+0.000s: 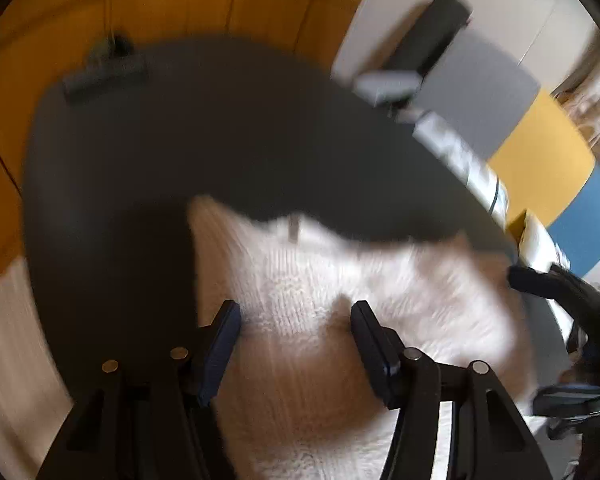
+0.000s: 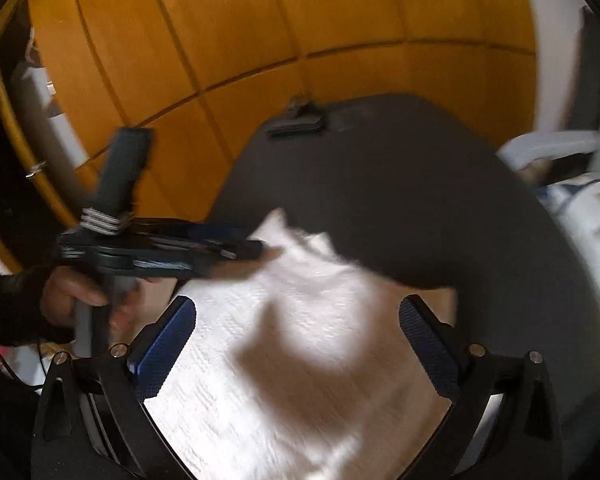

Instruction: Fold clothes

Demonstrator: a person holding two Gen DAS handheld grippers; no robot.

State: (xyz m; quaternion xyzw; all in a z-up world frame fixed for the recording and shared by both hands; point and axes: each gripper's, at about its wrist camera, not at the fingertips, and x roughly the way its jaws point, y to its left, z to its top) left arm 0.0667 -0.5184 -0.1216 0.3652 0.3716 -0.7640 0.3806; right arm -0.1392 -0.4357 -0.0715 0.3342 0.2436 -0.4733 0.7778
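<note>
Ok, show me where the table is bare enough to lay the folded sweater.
Bare dark table runs between the white knit sweater and the small dark device at the far edge, and also left of the sweater. The near side is crowded: sweater, left claw, right claw.

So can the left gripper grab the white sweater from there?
Probably yes. The left gripper is open right above the white sweater on the dark table, with nothing between them.

A white ribbed-knit garment (image 1: 340, 288) is seen on a dark grey surface (image 1: 220, 128), backed by orange-brown wooden panelling (image 2: 300, 20), between blue-padded black jaws.
</note>
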